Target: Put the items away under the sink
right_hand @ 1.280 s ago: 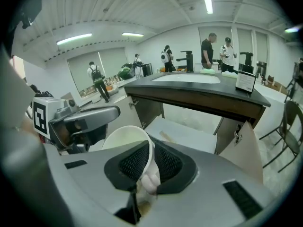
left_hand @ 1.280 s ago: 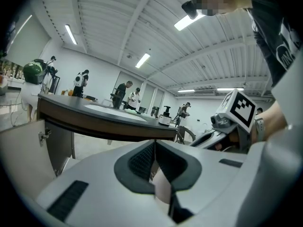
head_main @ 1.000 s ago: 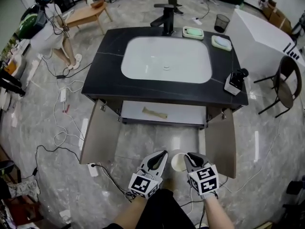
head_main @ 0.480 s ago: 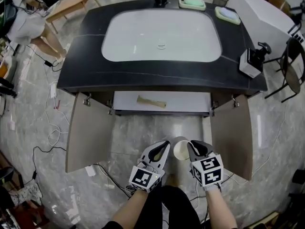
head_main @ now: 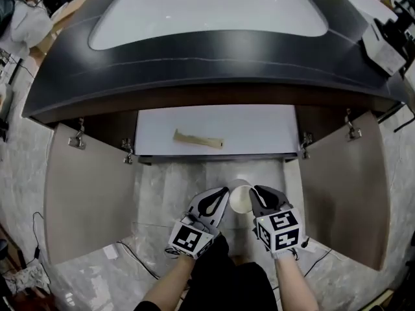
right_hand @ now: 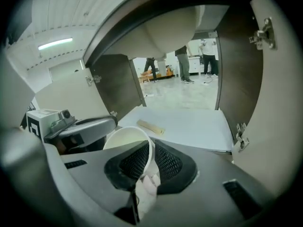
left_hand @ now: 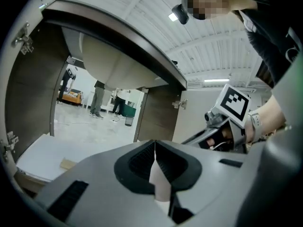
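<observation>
White paper cup (head_main: 240, 198) hangs before the open sink cabinet, right tool (head_main: 255, 195) clenched on its rim, left tool (head_main: 224, 194) seemingly pinching its far wall; I'd slide it level onto the white cabinet shelf (head_main: 259, 131).

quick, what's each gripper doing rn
left gripper: shut, nothing clearly held.
right gripper: shut on the wall of the paper cup.

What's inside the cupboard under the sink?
A white shelf with one small tan strip lying on it. The underside of the sink bowl hangs above. In the head view the countertop covers the back of the shelf.
</observation>
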The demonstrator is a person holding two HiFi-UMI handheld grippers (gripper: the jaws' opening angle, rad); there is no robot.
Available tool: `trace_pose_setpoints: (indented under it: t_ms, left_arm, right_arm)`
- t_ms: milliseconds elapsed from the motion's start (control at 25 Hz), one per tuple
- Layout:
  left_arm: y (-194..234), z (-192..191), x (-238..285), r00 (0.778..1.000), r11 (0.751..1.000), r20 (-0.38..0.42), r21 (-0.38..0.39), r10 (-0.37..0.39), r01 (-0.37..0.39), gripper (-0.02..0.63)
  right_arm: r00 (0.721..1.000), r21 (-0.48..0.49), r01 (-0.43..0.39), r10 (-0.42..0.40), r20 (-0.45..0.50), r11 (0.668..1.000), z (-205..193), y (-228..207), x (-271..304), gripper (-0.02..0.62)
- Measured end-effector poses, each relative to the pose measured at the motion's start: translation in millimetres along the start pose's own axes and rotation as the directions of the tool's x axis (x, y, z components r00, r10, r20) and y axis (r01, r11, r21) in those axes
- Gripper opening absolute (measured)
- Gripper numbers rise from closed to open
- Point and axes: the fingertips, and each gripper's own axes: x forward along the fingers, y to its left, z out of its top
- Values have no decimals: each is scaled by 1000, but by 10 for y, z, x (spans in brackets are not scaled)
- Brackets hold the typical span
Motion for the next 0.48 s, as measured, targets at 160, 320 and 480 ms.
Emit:
trace_pose_setpoints:
  t_ms: [160, 320, 480]
  left_arm:
    - [211, -341, 212, 997, 1000, 72, 24, 16, -18, 11]
    - [351, -576, 416, 988, 996, 149, 70, 36, -47, 11]
    - [542, -735, 540, 979, 993, 200, 96, 45, -65, 11]
  right_arm:
    - [999, -5, 6, -5, 48, 1000, -196, -193, 449, 54]
    - [995, -40, -1, 5, 100, 999, -312, -392, 801, 54]
    - [983, -61, -39, 49, 177, 997, -263, -511, 1060, 54]
